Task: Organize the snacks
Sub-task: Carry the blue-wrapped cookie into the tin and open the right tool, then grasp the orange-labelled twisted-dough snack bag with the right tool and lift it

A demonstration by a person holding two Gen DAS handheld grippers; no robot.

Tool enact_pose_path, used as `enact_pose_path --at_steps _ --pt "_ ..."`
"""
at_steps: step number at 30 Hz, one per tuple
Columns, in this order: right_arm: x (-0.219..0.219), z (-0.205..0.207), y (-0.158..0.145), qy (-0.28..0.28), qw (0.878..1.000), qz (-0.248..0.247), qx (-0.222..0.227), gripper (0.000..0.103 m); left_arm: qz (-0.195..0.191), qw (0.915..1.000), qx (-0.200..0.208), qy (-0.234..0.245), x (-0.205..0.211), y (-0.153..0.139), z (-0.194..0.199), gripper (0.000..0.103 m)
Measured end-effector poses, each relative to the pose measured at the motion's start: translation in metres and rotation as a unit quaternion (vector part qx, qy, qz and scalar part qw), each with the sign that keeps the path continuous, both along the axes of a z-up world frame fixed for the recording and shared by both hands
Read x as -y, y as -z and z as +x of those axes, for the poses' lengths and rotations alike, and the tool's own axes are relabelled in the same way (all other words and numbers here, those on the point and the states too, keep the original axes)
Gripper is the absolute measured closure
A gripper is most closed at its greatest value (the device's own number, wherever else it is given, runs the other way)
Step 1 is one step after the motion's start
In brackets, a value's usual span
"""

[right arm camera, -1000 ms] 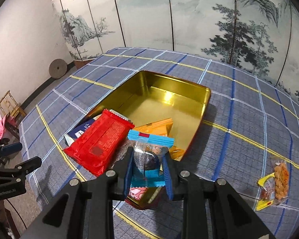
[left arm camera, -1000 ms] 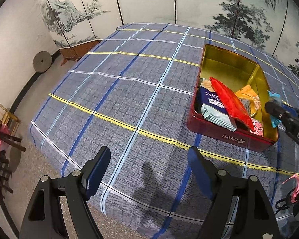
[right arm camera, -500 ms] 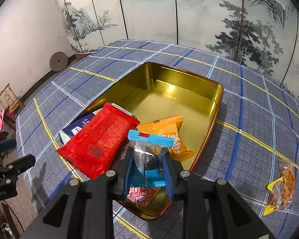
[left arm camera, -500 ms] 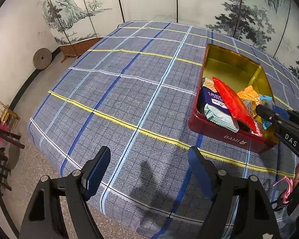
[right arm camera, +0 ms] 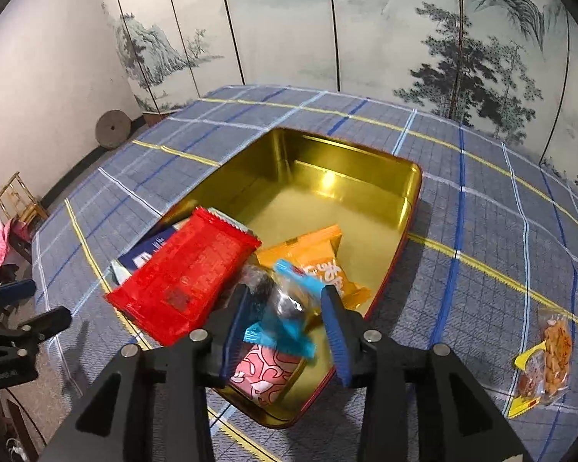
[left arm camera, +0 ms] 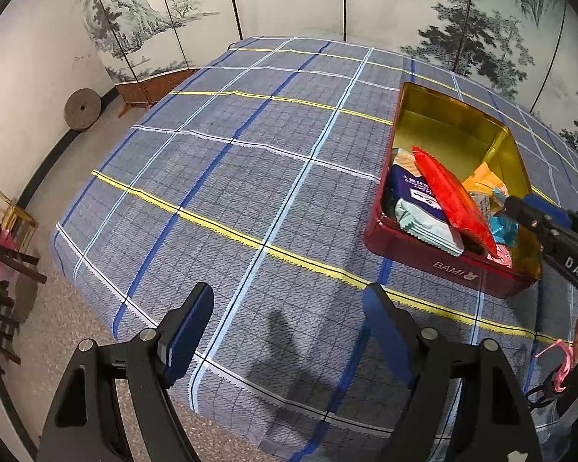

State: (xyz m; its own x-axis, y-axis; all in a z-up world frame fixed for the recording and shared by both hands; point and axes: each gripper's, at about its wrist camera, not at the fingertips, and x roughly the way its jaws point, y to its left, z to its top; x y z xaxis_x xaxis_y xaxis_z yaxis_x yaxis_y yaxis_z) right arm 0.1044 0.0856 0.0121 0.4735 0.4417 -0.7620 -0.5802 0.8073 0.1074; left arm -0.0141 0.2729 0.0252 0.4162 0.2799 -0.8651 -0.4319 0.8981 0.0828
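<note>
A red tin (right arm camera: 366,161) with a gold inside sits on the checked cloth. It holds a red packet (right arm camera: 185,281), an orange packet (right arm camera: 312,254), a pink patterned packet (right arm camera: 266,373) and a dark blue one. My right gripper (right arm camera: 285,290) hangs over the tin's near corner with its jaws opening. A clear packet with blue ends (right arm camera: 285,308) lies tilted and loose between them. My left gripper (left arm camera: 287,290) stands open over bare cloth, left of the tin (left arm camera: 454,265). The left wrist view shows the right gripper (left arm camera: 528,206) at the tin's right side.
A clear bag of orange snacks with yellow edges (right arm camera: 547,362) lies on the cloth right of the tin. The table's near edge (left arm camera: 219,419) drops to the floor just below my left gripper. A painted folding screen (right arm camera: 366,38) stands behind the table.
The right jaws have spread apart, and the blue-ended packet has tipped over and slipped lower between them. The left gripper has kept still.
</note>
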Motion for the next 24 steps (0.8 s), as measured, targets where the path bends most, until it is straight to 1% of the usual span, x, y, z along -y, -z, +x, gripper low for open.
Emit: enact_pose_path --at_steps 4,8,14,20,24 --pt "0.012 -0.001 -0.011 0.008 1.000 0.013 0.018 0.063 0.001 1.0000 0.004 0.008 0.006 -0.002 0.003 0.026" --pt "0.038 0.002 -0.017 0.026 0.999 0.009 0.031 0.061 -0.007 0.9998 0.009 0.017 0.013 -0.006 0.006 0.026" --pt "0.107 0.018 -0.016 0.089 0.996 -0.001 0.031 0.061 -0.004 0.9993 0.015 0.035 0.028 -0.011 0.014 0.026" --pt "0.185 0.041 -0.005 0.166 0.986 -0.020 0.020 0.061 0.001 0.9987 0.013 0.049 0.043 -0.014 0.019 0.026" --pt "0.217 0.054 0.007 0.188 0.981 -0.038 0.010 0.061 0.004 0.9985 0.012 0.054 0.051 -0.016 0.022 0.026"
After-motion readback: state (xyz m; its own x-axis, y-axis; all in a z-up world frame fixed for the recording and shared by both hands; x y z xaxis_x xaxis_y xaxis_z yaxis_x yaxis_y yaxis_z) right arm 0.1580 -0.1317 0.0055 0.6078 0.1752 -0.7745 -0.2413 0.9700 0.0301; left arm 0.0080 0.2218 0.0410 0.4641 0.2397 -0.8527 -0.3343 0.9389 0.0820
